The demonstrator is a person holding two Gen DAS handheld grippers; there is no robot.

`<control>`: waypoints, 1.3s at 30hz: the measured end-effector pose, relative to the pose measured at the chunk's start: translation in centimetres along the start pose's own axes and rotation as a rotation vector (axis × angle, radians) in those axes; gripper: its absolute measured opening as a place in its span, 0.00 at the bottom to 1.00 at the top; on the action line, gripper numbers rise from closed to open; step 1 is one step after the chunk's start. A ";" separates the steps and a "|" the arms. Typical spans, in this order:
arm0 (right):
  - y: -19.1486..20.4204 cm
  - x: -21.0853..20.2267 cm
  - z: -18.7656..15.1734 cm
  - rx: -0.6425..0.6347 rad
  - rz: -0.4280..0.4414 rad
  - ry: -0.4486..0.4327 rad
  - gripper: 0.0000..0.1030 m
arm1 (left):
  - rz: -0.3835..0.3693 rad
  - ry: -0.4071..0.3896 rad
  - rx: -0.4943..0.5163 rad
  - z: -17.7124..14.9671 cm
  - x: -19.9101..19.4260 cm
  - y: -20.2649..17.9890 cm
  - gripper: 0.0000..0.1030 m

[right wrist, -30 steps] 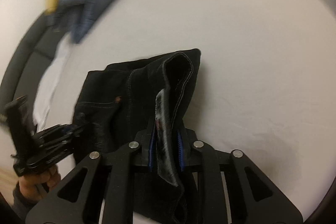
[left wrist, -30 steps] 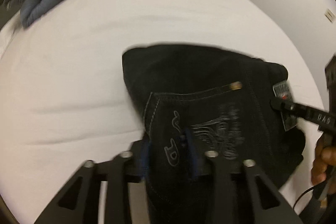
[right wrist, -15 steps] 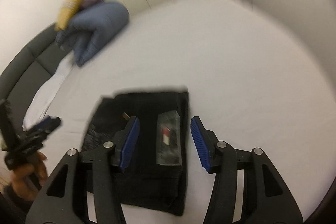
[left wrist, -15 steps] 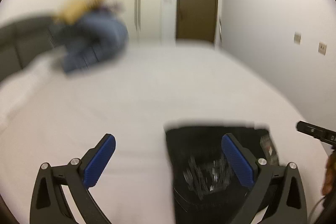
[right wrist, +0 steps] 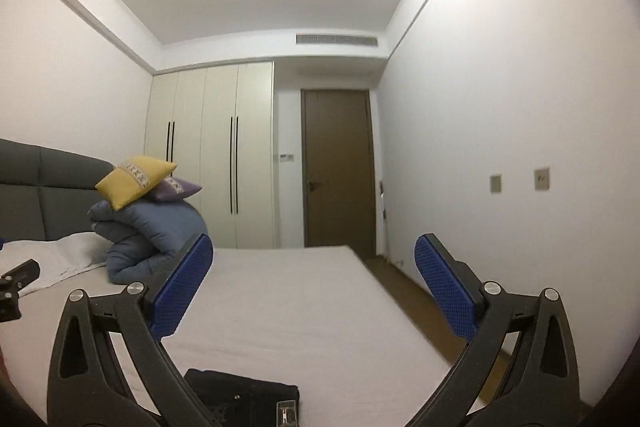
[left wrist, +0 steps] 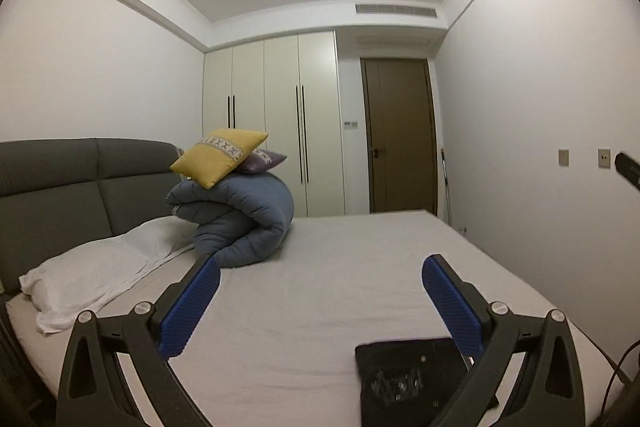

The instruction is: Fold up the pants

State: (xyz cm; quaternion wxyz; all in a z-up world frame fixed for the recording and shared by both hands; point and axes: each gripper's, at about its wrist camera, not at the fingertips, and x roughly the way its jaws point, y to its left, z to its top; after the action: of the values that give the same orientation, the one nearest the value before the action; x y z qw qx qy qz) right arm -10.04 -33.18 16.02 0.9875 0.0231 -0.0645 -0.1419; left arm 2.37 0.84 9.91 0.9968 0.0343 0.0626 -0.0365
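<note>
The black pants (left wrist: 412,379) lie folded in a flat rectangle on the white bed (left wrist: 320,287), low in the left wrist view. They also show at the bottom of the right wrist view (right wrist: 244,397). My left gripper (left wrist: 320,301) is open and empty, raised above the bed, with the pants below its right finger. My right gripper (right wrist: 314,287) is open and empty, raised above the pants. Both cameras look level across the room.
A rolled blue duvet (left wrist: 240,223) with a yellow cushion (left wrist: 220,157) and a purple cushion on top sits at the head of the bed. A white pillow (left wrist: 92,275) lies by the grey headboard (left wrist: 60,195). Wardrobes and a brown door (left wrist: 400,135) stand beyond.
Both grippers have let go of the pants, opened wide and lifted away, tilting up to look across the room. The pants now lie folded on the bed.
</note>
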 end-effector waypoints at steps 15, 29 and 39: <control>-1.2 -0.8 -4.6 0.136 -0.010 0.674 1.00 | -0.025 0.551 -0.031 -7.9 3.2 -2.9 1.00; 6.0 2.9 -10.9 0.051 0.036 0.772 1.00 | -0.088 0.727 -0.069 -13.9 5.3 -4.0 1.00; 7.6 4.7 -14.1 0.034 0.056 0.820 1.00 | -0.089 0.730 -0.078 -14.0 5.4 -4.0 1.00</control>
State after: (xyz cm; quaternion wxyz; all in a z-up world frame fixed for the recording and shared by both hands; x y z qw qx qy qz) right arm -1.52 -26.83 3.08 0.9343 0.0925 0.3315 -0.0927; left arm 5.66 -2.46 -4.90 0.9067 0.0043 0.4171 -0.0628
